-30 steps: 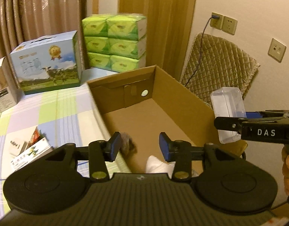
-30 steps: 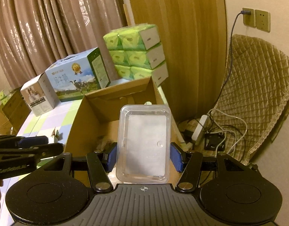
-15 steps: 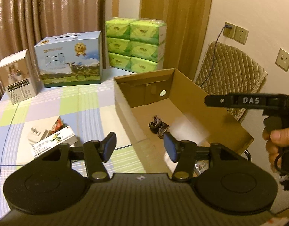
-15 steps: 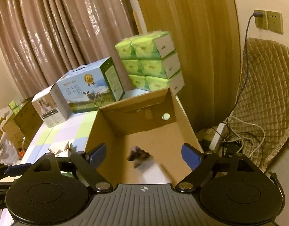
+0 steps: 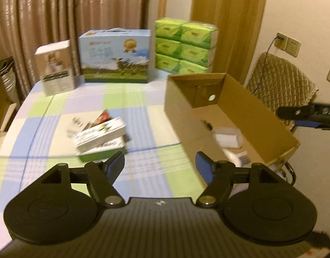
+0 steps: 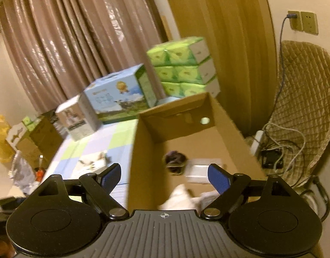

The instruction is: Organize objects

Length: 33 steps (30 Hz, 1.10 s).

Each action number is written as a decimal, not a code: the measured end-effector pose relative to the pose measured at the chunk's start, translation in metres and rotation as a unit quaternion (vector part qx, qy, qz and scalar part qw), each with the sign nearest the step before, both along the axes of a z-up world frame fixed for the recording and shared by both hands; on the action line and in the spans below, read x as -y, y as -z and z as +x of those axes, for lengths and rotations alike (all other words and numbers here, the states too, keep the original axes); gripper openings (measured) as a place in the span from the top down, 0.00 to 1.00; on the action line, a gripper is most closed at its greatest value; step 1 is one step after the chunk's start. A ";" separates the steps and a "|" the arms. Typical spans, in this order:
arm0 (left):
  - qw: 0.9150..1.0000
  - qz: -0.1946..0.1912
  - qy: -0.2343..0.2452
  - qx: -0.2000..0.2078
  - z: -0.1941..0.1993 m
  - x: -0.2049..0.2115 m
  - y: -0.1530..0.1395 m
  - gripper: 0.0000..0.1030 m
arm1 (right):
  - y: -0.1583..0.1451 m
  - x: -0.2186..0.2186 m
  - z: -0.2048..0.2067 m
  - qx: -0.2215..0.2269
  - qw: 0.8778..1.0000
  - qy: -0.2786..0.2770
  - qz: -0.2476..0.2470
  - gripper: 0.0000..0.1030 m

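Jaws of the left gripper (image 5: 160, 165) opening, nothing between them; small packets (image 5: 99, 133) lie just ahead, slightly left.
Their long axis runs left to right, rising rightward. Right gripper (image 6: 162, 175), spread and empty, hangs over the cardboard box (image 5: 270, 116), farther from them; the left is nearer. Checked tablecloth (image 5: 57, 107); cartons (image 5: 115, 56) and curtains (image 5: 57, 10) behind.

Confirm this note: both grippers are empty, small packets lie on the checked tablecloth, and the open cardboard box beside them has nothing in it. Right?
Not quite. The cardboard box is not bare inside: the right wrist view shows a dark bundle and a clear plastic tray on its floor. The rest holds: the left gripper, jaws opening, and right gripper are empty, and packets lie on the tablecloth.
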<state>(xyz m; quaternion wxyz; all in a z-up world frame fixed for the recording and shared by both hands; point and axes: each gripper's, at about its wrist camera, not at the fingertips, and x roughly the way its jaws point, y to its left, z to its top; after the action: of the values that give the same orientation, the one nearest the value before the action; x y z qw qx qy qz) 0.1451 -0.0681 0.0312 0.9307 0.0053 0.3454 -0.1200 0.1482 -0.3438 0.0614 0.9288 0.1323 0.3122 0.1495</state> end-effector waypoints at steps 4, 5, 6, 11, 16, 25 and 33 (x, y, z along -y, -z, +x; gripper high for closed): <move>0.999 0.010 -0.033 -0.009 -0.017 -0.030 0.007 0.26 | -0.008 -0.030 -0.018 0.011 0.999 -0.031 0.004 0.14; 0.999 0.011 -0.042 -0.011 -0.021 -0.038 0.008 0.23 | -0.009 -0.037 -0.022 0.014 0.999 -0.037 0.002 0.13; 0.999 0.012 -0.049 -0.012 -0.025 -0.045 0.009 0.22 | -0.009 -0.044 -0.026 0.018 0.999 -0.044 -0.002 0.13; 0.997 0.021 -0.080 -0.006 -0.039 -0.076 0.007 0.14 | -0.008 -0.075 -0.039 0.022 0.997 -0.074 -0.011 0.10; 0.995 0.023 -0.097 -0.002 -0.047 -0.098 0.005 0.14 | -0.003 -0.096 -0.045 0.021 0.995 -0.096 -0.023 0.09; 0.995 0.015 -0.102 -0.002 -0.048 -0.116 0.004 0.13 | 0.004 -0.116 -0.048 0.023 0.992 -0.118 -0.043 0.09; 0.995 0.017 -0.098 -0.005 -0.044 -0.122 0.008 0.13 | 0.011 -0.127 -0.041 0.020 0.990 -0.125 -0.057 0.09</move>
<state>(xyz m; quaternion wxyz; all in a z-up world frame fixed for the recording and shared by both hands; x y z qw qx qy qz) 0.1016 0.0540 0.0231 0.9362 -0.0137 0.3504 -0.0224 0.1069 -0.2171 0.0500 0.9149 0.0361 0.3159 0.2489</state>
